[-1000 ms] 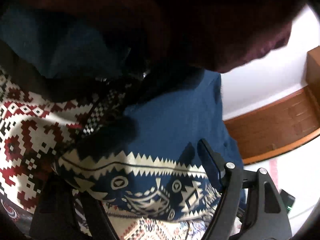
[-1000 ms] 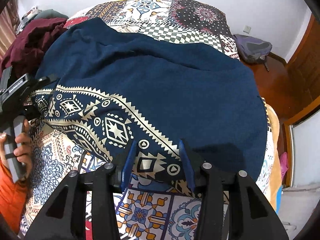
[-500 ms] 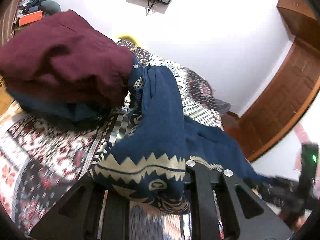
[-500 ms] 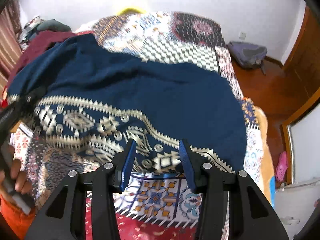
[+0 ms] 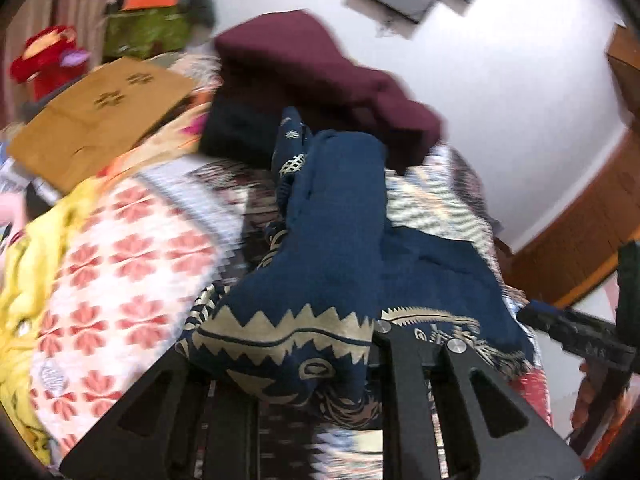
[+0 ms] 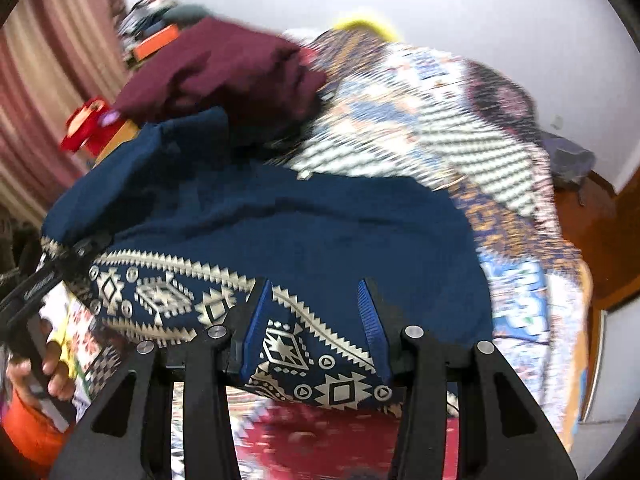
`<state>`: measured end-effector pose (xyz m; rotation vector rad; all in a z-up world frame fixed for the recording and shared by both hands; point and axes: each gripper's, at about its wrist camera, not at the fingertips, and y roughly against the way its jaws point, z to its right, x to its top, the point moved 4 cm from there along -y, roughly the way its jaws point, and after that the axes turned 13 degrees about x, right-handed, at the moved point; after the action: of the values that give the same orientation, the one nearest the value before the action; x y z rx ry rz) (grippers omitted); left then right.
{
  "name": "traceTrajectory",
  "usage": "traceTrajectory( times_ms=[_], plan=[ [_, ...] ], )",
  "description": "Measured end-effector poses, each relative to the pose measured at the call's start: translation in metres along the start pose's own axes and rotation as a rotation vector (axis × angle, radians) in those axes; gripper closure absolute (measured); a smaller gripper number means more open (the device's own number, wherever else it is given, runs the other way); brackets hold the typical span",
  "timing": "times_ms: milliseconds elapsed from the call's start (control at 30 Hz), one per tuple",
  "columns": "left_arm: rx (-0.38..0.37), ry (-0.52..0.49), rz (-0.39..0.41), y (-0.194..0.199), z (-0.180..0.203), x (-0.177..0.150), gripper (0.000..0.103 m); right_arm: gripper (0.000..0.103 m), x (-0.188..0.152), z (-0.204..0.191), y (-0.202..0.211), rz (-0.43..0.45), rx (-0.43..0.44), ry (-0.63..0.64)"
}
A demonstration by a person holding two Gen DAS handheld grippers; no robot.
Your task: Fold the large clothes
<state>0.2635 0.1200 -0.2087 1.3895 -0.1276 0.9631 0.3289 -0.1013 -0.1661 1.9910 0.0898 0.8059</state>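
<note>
A navy garment (image 5: 340,220) with a cream geometric border lies across the patterned bedspread (image 5: 132,248), its border edge lifted. In the left wrist view my left gripper (image 5: 296,344) is shut on that bunched border, and the cloth hides its fingertips. In the right wrist view the same garment (image 6: 300,224) stretches leftward from my right gripper (image 6: 316,308), whose blue pads (image 6: 256,320) hold the border off the bedspread (image 6: 420,112). The left gripper (image 6: 36,288) shows at that frame's left edge, gripped by a hand (image 6: 52,364). Both views are blurred by motion.
A maroon garment (image 5: 320,68) is heaped at the bed's far side, touching the navy one. A brown cardboard piece (image 5: 100,116) and yellow cloth (image 5: 24,280) lie to the left. Curtains (image 6: 40,80) hang on the left; a grey backpack (image 6: 568,156) sits on the wooden floor to the right.
The left gripper, open a second ago beside the maroon heap, has shut on the border and pulled back and up. The right gripper rose too, lifting the edge with it.
</note>
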Motion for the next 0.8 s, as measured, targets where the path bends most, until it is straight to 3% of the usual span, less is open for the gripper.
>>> traceTrajectory(
  times_ms=[200,233,333,400,500,567,667,800],
  plan=[
    [0.034,0.071,-0.003,-0.008,-0.035,0.006,0.086,0.062,-0.007,-0.037,-0.056,-0.089,0.086,-0.004],
    [0.031,0.061,0.004,-0.005,-0.041,0.005,0.086,0.062,-0.009,-0.04,-0.063,-0.106,0.095,-0.004],
    [0.031,-0.022,0.061,0.01,-0.023,0.009,0.086,0.046,-0.02,-0.05,-0.085,-0.128,0.065,0.037],
    [0.016,-0.088,0.102,0.021,-0.005,0.011,0.086,0.046,-0.024,-0.051,-0.085,-0.128,0.055,0.057],
    [0.002,-0.203,0.187,0.042,0.036,0.019,0.086,0.046,-0.025,-0.04,-0.064,-0.124,0.119,0.018],
    [-0.034,-0.274,0.24,0.059,0.072,0.025,0.086,0.046,-0.024,-0.028,-0.039,-0.064,0.138,-0.018],
    [-0.09,-0.36,0.281,0.072,0.123,0.029,0.086,0.046,-0.033,0.006,0.014,0.081,0.084,-0.09],
    [-0.148,-0.522,0.304,0.073,0.2,0.009,0.086,0.046,-0.068,0.069,0.079,0.216,-0.062,-0.25]
  ],
)
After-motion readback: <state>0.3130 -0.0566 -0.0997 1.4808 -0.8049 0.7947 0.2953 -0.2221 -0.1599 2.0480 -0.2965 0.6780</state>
